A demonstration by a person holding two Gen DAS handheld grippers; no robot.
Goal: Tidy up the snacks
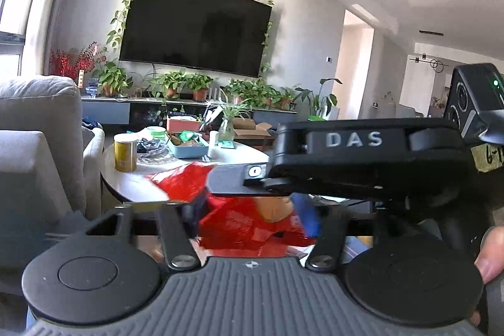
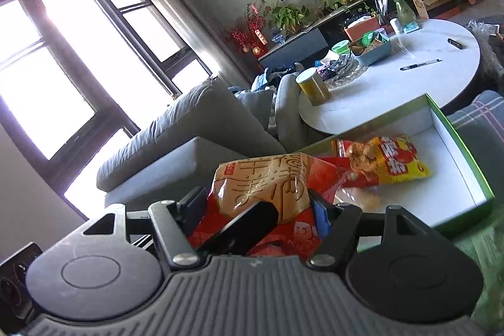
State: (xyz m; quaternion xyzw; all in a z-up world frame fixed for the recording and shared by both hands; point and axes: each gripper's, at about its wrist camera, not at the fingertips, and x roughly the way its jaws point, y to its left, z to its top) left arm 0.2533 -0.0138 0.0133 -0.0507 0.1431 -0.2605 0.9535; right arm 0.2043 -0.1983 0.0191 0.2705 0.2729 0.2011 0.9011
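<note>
A red and orange snack bag [image 1: 249, 225] [image 2: 267, 194] sits between the fingers of both grippers. My left gripper [image 1: 252, 216] is shut on its lower part, and my right gripper [image 2: 258, 207] is shut on it too. The right gripper's black body [image 1: 362, 162] crosses the left wrist view just above the bag, and the left gripper's finger [image 2: 245, 225] lies across the bag in the right wrist view. A green-rimmed white box [image 2: 450, 147] lies just beyond. It holds a yellow and red snack bag [image 2: 387, 159].
A round white table [image 2: 409, 77] stands behind the box with a yellow can [image 2: 312, 85], a blue tray of snacks [image 2: 373, 49], a pen [image 2: 420, 64] and a plant vase. A grey sofa [image 2: 189, 147] is at the left. A TV wall with plants stands behind.
</note>
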